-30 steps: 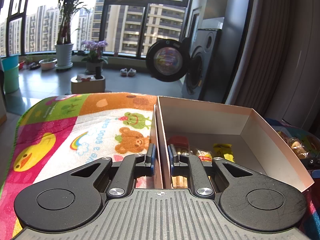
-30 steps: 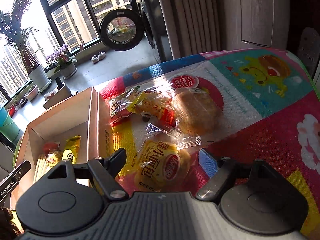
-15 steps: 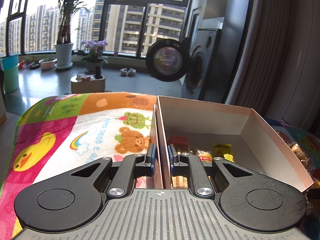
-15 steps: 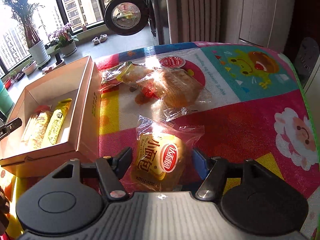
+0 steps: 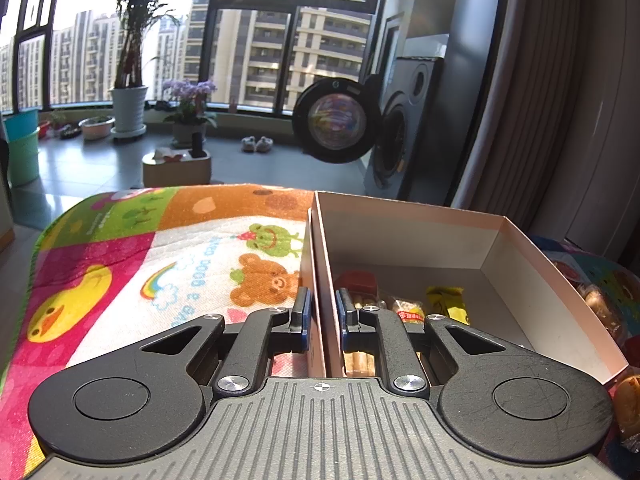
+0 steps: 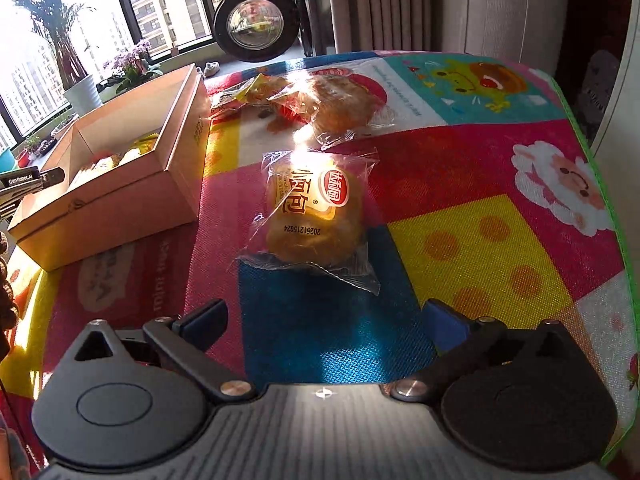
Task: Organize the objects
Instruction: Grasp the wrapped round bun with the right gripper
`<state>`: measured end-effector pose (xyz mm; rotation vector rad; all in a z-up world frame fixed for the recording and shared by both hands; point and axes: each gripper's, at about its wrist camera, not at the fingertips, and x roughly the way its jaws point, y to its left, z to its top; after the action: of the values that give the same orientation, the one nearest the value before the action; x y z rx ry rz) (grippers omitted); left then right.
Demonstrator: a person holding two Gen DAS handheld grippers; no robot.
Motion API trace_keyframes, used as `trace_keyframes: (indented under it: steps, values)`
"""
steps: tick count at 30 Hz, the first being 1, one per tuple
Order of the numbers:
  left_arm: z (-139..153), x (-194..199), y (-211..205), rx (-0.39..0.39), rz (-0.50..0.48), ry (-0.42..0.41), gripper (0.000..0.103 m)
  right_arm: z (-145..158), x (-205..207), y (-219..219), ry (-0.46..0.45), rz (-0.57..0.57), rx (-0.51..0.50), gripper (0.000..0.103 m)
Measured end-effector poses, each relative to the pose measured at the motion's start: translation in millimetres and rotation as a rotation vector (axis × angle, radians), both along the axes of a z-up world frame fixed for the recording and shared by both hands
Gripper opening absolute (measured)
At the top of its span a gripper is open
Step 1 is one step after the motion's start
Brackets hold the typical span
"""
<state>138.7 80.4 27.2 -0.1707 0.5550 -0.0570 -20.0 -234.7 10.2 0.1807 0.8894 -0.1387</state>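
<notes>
Snack packets [image 5: 408, 312] are partly boxed in the cardboard box [image 5: 560, 300], gripped at its wall by the left hand-held gripper [image 5: 320, 308]. One bun packet [image 6: 314, 208] and two more [image 6: 320, 100] are left mid-desk before the spread, empty right hand-held gripper [image 6: 324, 320].

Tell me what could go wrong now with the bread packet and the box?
1. The right gripper is open, with the wrapped bun lying ahead on the mat, not between its fingers. The crinkly wrapper may slip, or a hard pinch could squash the bun.
2. The left gripper is shut on the cardboard box's wall. A tug might tilt the box and spill its snacks.
</notes>
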Motion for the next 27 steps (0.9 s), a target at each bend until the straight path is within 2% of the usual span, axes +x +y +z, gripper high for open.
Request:
trace_keyframes:
  steps: [3,10,20,25,27]
  values:
    - [0,0,1,0.005,0.001,-0.001,0.015,-7,-4,21,-0.025,0.019,-0.133,0.103]
    - [-1,-1,-1,0.005,0.001,0.002,0.015,-8,-4,19,-0.021,-0.017,-0.105,0.103]
    - [-1,-1,-1,0.004,0.002,0.002,0.015,-3,-3,16,-0.043,0.037,-0.097,0.103]
    - [-1,-1,-2,0.005,0.002,0.002,0.015,27,3,8,-0.166,-0.016,-0.027,0.103]
    - [-1,-1,-2,0.004,0.001,0.002,0.015,32,18,4,-0.165,-0.054,-0.022,0.103]
